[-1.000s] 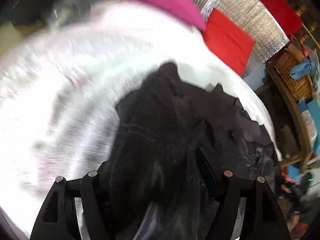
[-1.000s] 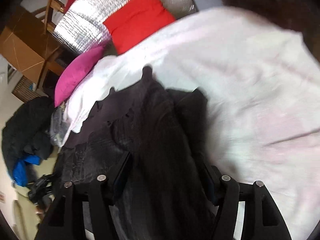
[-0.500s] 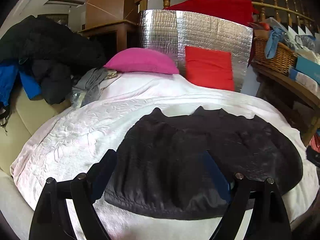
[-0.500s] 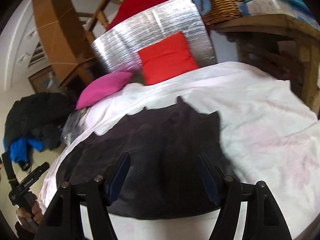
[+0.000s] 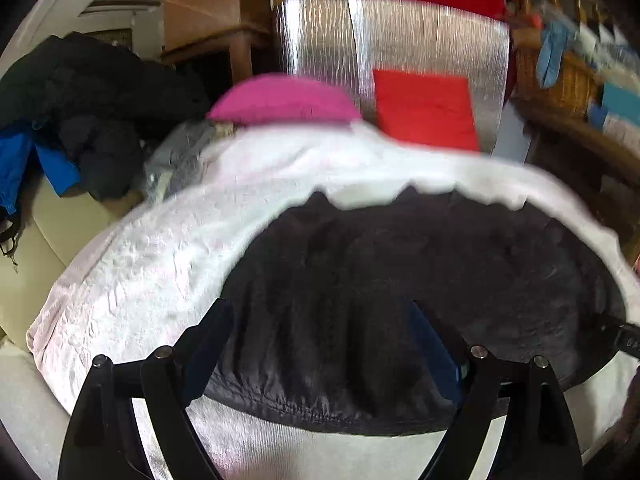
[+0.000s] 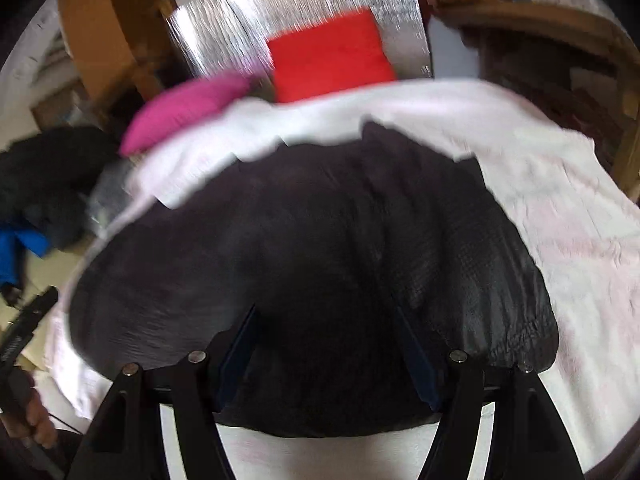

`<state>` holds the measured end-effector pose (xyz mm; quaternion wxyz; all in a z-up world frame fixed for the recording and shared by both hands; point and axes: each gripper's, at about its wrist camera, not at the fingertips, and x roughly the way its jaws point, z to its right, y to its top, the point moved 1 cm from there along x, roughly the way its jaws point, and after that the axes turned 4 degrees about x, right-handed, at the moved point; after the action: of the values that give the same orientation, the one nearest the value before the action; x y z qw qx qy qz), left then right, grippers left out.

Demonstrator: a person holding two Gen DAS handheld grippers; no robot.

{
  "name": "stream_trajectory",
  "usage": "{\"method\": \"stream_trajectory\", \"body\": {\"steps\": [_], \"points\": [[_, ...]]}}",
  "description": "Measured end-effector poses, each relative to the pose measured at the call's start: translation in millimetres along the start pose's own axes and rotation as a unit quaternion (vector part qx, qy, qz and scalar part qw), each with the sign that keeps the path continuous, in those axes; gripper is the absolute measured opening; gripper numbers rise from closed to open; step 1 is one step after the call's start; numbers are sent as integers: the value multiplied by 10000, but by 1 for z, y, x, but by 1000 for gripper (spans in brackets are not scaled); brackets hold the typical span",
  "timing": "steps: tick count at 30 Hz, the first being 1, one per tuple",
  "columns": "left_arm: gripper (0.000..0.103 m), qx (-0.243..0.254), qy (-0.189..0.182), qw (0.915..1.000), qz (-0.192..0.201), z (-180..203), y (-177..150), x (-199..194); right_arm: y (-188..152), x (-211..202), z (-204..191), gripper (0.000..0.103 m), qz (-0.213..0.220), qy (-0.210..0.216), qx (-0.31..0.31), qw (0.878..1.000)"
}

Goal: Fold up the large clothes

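A large black garment (image 5: 400,260) lies spread flat on the white bedspread (image 5: 160,260), its gathered hem toward me. My left gripper (image 5: 320,320) hovers open over the garment's near left part, with nothing pinched between its fingers. In the right wrist view the same black garment (image 6: 320,220) fills the middle, and my right gripper (image 6: 326,320) stands open above its near edge, holding nothing. The other gripper's tip shows at each view's edge: the right gripper (image 5: 624,336) and the left gripper (image 6: 28,328), which a hand (image 6: 36,420) holds.
A pink pillow (image 5: 280,100) and a red cushion (image 5: 424,108) lean on a silver foil panel (image 5: 400,32) at the bed's head. Dark and blue clothes (image 5: 80,100) are piled on the left. A wicker basket (image 5: 560,76) sits on a wooden shelf at right.
A second ago the garment was bunched close between the fingers; now it lies spread flat. Both grippers have drawn back toward the near edge, and the left jaws stand wider.
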<state>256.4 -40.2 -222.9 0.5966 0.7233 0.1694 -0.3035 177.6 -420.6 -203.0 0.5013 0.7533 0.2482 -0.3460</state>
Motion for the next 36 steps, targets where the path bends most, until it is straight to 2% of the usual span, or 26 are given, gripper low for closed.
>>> {"method": "stream_trajectory", "body": {"steps": [3,5,8,11,16,19,23,26,27,29,33,36], "points": [[90,77,36,9954,-957,6,-17,46,-3,1,-10,73,5,-210,-393,9990],[97,-99,118,9956,-919,3,-21,51,-3,-1,-9,73,-11,-151,-359,9992],[98,73,304,9962,-814,5,-18,36,-2,-10,-1,72,11,-5,-98,10000],[97,189,538,9977,-367,9,-11,1,-5,-34,1,73,212,150,82,9996],[98,316,569,9963,552,24,14,-96,-11,-93,-19,73,860,89,-188,9961],[99,396,703,9918,987,30,25,-149,-9,-136,-29,81,1256,197,-206,9917],[101,226,558,9889,1357,25,38,-206,-6,-209,-49,85,1951,243,-481,9793],[101,169,715,9841,1617,24,47,-245,-12,-255,-59,90,2329,291,-610,9701],[101,135,763,9820,1721,21,49,-260,-14,-271,-62,94,2404,350,-607,9681],[103,84,868,9778,1904,19,48,-284,-18,-290,-69,95,2369,448,-715,9678],[103,52,915,9697,2264,14,42,-326,-30,-319,-85,95,2392,266,-1009,9654],[103,2,849,9699,2281,11,40,-342,-37,-330,-93,95,2373,152,-1005,9661]]}}
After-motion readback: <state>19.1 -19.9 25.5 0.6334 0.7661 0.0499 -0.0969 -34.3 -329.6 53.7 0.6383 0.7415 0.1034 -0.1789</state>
